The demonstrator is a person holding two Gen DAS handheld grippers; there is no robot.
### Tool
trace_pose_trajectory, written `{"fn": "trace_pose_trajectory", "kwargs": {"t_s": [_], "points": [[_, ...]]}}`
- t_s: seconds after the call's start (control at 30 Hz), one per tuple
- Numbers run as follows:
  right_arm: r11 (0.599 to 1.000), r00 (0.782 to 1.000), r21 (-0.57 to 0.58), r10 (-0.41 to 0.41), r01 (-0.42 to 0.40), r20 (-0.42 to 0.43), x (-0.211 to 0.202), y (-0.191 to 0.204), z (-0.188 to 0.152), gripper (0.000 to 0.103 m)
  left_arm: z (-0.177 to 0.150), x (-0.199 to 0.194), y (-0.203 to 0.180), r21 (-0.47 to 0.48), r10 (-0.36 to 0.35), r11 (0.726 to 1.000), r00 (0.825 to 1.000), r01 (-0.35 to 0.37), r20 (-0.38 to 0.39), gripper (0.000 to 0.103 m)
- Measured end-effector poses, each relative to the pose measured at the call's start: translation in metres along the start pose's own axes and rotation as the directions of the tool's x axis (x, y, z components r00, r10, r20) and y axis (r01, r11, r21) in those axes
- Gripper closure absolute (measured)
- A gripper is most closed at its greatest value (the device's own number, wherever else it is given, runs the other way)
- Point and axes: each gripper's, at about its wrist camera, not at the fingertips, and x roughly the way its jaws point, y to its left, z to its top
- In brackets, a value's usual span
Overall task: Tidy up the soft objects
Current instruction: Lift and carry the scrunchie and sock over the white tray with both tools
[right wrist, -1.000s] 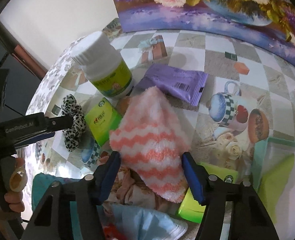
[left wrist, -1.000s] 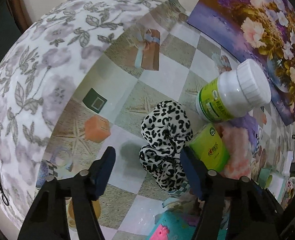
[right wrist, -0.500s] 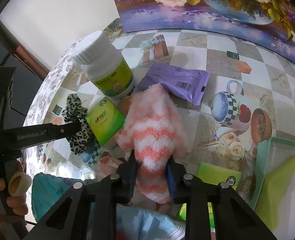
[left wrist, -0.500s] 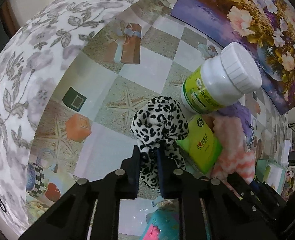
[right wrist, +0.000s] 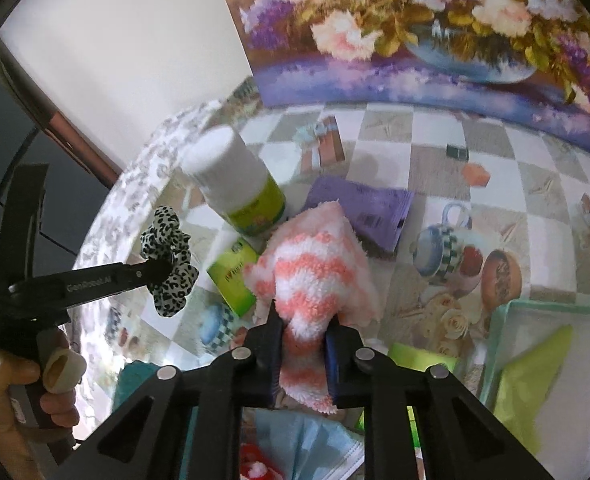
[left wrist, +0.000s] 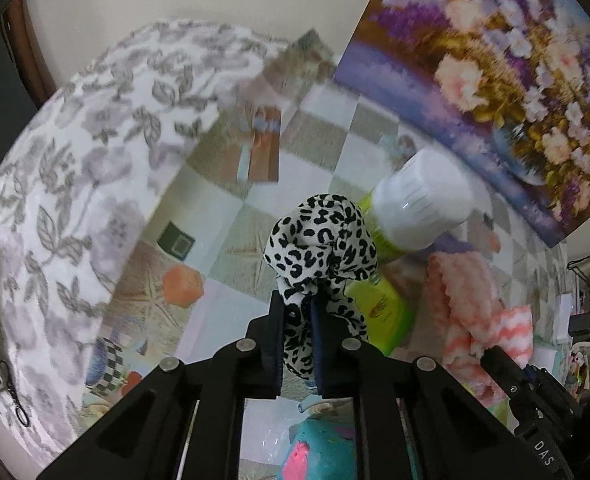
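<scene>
My left gripper (left wrist: 298, 312) is shut on a black-and-white leopard scrunchie (left wrist: 321, 240) and holds it lifted above the table; the scrunchie also shows in the right wrist view (right wrist: 169, 258). My right gripper (right wrist: 303, 328) is shut on a fluffy pink-and-white striped cloth (right wrist: 315, 268) and holds it raised; the cloth also shows in the left wrist view (left wrist: 475, 304), at the right.
A white-capped green bottle (right wrist: 235, 184), a green packet (right wrist: 233, 276) and a purple packet (right wrist: 367, 208) lie on the checked tablecloth (right wrist: 435, 168). A light green tray (right wrist: 499, 336) is at the right. A flower painting (right wrist: 435, 40) stands behind. Teal and blue fabrics (right wrist: 311, 448) lie near me.
Both grippers closed from open, the left on the scrunchie and the right on the striped cloth, and both have lifted their items off the table.
</scene>
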Motion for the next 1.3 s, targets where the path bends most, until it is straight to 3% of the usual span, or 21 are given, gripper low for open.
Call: {"fn": "trace_pose_trajectory", "kwargs": {"t_s": [0.27, 0.57, 0.93, 1.3], "points": [[0.999, 0.995, 0.007, 0.032, -0.032, 0.097, -0.042, 0.003, 0.012, 0.084, 0.006, -0.053, -0.007, 0.012, -0.001, 1.0, 0.992, -0.001, 0.124, 0.092], [0.999, 0.989, 0.023, -0.031, 0.028, 0.142, -0.085, 0.002, 0.022, 0.084, 0.002, -0.095, -0.026, 0.051, 0.009, 0.998, 0.976, -0.021, 0.217, 0.092], [0.988, 0.979, 0.07, -0.149, 0.14, 0.142, -0.122, -0.009, 0.021, 0.084, -0.018, -0.116, -0.073, 0.148, 0.002, 0.988, 0.968, -0.04, 0.251, 0.092], [0.976, 0.966, 0.127, -0.198, 0.179, 0.164, -0.154, -0.029, 0.006, 0.084, -0.047, -0.117, -0.117, 0.229, -0.038, 0.973, 0.972, -0.017, 0.232, 0.091]]}}
